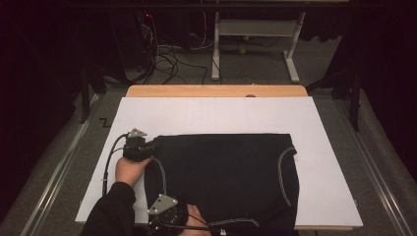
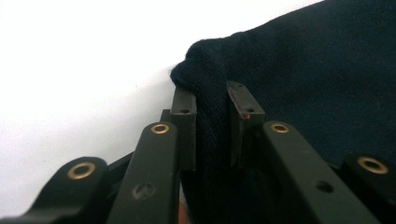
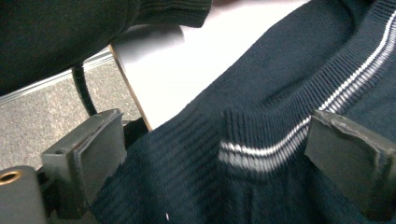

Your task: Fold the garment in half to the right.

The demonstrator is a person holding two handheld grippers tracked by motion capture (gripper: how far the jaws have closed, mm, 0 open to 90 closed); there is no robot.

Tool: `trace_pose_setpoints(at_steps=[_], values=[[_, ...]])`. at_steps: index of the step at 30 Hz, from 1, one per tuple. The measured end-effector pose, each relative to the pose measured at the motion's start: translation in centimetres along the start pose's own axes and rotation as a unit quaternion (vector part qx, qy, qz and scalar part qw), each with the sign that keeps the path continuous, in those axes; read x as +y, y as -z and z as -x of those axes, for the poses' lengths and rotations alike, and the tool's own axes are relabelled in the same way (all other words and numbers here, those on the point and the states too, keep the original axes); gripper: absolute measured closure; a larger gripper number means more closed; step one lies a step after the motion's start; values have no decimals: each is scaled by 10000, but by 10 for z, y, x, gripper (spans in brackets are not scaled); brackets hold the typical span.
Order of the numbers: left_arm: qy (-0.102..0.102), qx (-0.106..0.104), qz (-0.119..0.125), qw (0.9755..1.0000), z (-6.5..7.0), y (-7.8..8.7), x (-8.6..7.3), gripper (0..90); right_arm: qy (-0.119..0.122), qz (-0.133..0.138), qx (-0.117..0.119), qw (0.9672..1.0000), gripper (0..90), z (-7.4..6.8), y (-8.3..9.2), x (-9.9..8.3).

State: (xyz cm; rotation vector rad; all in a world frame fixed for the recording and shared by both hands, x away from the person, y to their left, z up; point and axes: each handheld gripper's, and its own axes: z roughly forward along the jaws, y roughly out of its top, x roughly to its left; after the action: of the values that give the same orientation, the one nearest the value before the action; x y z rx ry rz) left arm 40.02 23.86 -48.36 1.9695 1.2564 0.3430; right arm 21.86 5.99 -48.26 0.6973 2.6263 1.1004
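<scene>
A dark navy knitted garment [image 1: 226, 172] with thin white stripes along its ribbed edges lies flat on a white board [image 1: 221, 113]. At the garment's far left corner my left gripper [image 1: 147, 146] is shut on a bunched fold of the cloth [image 2: 212, 100]. Near the front edge of the board my right gripper [image 1: 167, 216] stands open. In the right gripper view its pads [image 3: 100, 158] straddle the striped ribbed hem [image 3: 261, 149] without pressing on it. A dark sleeve [image 3: 70, 28] crosses the top of that view.
The board rests on a wooden table [image 1: 216, 91]. Grey carpet with metal rails [image 1: 54, 172] runs along both sides. Behind the table stand a white desk frame [image 1: 255, 29] and tangled cables [image 1: 167, 59] on the floor. The board's right part [image 1: 324, 162] is bare.
</scene>
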Motion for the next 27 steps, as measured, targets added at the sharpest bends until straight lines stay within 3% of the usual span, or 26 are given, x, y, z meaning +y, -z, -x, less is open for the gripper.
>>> trace_pose_setpoints(at_steps=[6,9,21,27], values=[[26,-32,-3,10000,-1,0,0,710,134,-67,-268,9995,23,-9,-8,3],[29,-30,-6,10000,-1,0,0,710,239,-128,-509,9983,98,-12,-6,2],[92,-40,-13,9999,-2,0,0,709,-11,-137,-419,9990,374,2,5,0],[70,-12,-12,10000,-1,0,0,709,142,-171,-433,9988,520,7,7,0]])
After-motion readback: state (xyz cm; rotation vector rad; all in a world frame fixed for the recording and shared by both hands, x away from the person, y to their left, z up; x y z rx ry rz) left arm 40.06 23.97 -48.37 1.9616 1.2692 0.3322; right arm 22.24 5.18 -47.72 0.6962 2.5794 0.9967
